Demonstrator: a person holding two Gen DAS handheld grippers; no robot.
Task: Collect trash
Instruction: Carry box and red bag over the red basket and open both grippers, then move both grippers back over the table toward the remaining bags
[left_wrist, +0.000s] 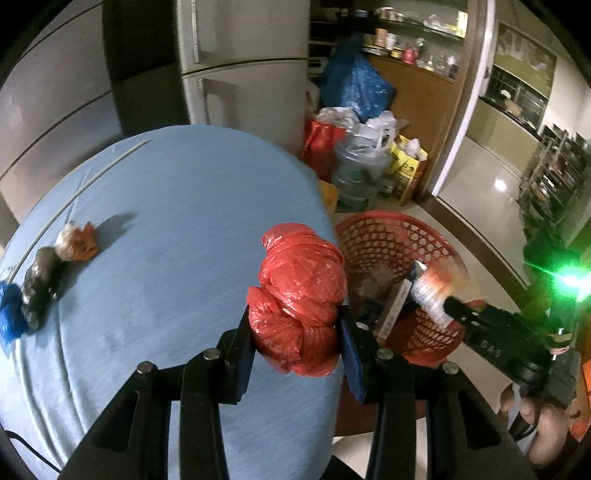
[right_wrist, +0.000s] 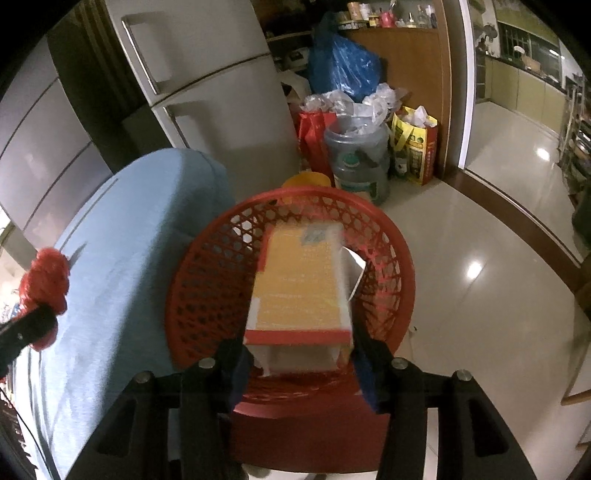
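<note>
My left gripper (left_wrist: 295, 332) is shut on a knotted red plastic bag (left_wrist: 301, 291) and holds it over the right edge of the blue table (left_wrist: 166, 221). The bag also shows at the left of the right wrist view (right_wrist: 46, 284). My right gripper (right_wrist: 299, 354) is shut on an orange and white carton (right_wrist: 301, 288) and holds it over the red mesh basket (right_wrist: 207, 273). In the left wrist view the carton (left_wrist: 430, 291) hangs above the basket (left_wrist: 373, 240). On the table's left lie an orange-white wad (left_wrist: 75, 242), a black wad (left_wrist: 40, 284) and a blue wad (left_wrist: 11, 314).
A grey fridge (left_wrist: 243, 74) stands behind the table. Bags, a blue sack (left_wrist: 352, 85) and a water jug (left_wrist: 358, 173) are piled on the floor beside it. The basket holds some trash (left_wrist: 369, 291). Glossy tiled floor (right_wrist: 480, 240) lies to the right.
</note>
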